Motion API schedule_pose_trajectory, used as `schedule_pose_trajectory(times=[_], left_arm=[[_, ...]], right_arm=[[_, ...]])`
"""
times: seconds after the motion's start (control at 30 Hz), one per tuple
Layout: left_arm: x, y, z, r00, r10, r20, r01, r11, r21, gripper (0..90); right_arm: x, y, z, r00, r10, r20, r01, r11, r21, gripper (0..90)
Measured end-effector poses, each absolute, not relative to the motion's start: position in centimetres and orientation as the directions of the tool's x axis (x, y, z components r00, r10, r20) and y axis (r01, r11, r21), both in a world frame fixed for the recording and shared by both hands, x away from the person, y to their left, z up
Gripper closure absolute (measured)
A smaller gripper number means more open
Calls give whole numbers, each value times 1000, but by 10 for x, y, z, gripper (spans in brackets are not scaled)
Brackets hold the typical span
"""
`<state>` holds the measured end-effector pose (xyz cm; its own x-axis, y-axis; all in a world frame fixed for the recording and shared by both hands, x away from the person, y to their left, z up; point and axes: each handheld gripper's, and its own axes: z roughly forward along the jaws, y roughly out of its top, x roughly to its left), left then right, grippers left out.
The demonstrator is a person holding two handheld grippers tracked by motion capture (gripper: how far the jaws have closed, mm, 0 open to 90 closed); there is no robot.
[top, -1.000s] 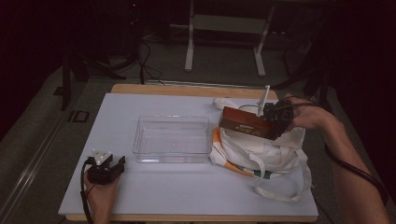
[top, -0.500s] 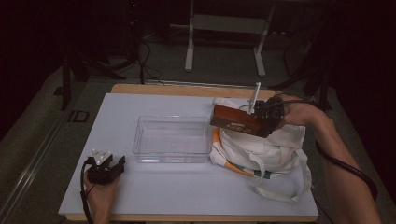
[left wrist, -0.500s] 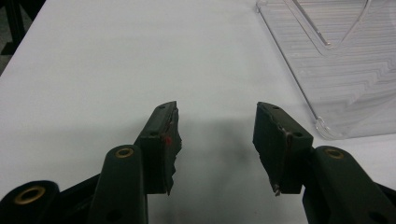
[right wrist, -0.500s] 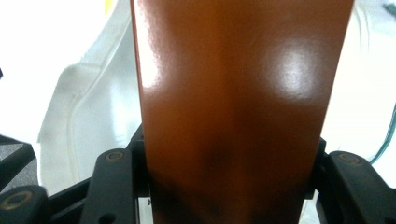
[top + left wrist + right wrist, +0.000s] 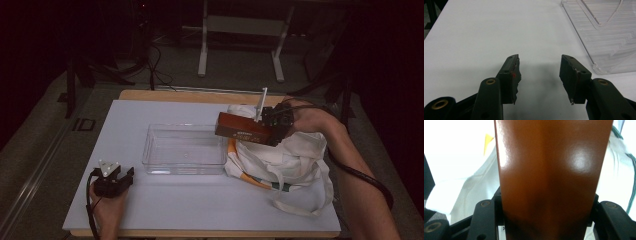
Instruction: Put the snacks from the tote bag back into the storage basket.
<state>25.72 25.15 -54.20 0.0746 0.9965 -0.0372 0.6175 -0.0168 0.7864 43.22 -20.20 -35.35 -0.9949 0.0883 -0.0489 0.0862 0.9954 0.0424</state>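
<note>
Right tongs (image 5: 272, 131) pinching brown box (image 5: 244, 131), left tongs (image 5: 539, 75) spread, white tabletop (image 5: 200, 200), dark room

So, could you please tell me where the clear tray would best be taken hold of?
Probably by the near left corner of the clear tray's rim, reached from the left claw's side: the thin upright wall fits between open jaws, and that corner is nearest.

Both black grippers (image 5: 114, 181) (image 5: 278, 122) have brass-ringed screw holes, trailing cables and grey triangular plates.
</note>
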Motion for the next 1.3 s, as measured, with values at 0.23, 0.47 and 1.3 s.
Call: schedule_pose_trajectory(times=[0.23,0.47,1.3], left_arm=[[257,252,-542,75,996,-38,617,-16,787,511],[257,252,-542,74,996,-41,615,-13,788,511],[257,253,-542,71,996,-51,613,-3,790,511]], right_arm=[[432,-191,-355,-996,70,-47,68,997,43,436],[430,-177,-355,-998,49,-47,47,998,52,436],[425,-129,-358,-998,-28,-54,-31,998,46,435]])
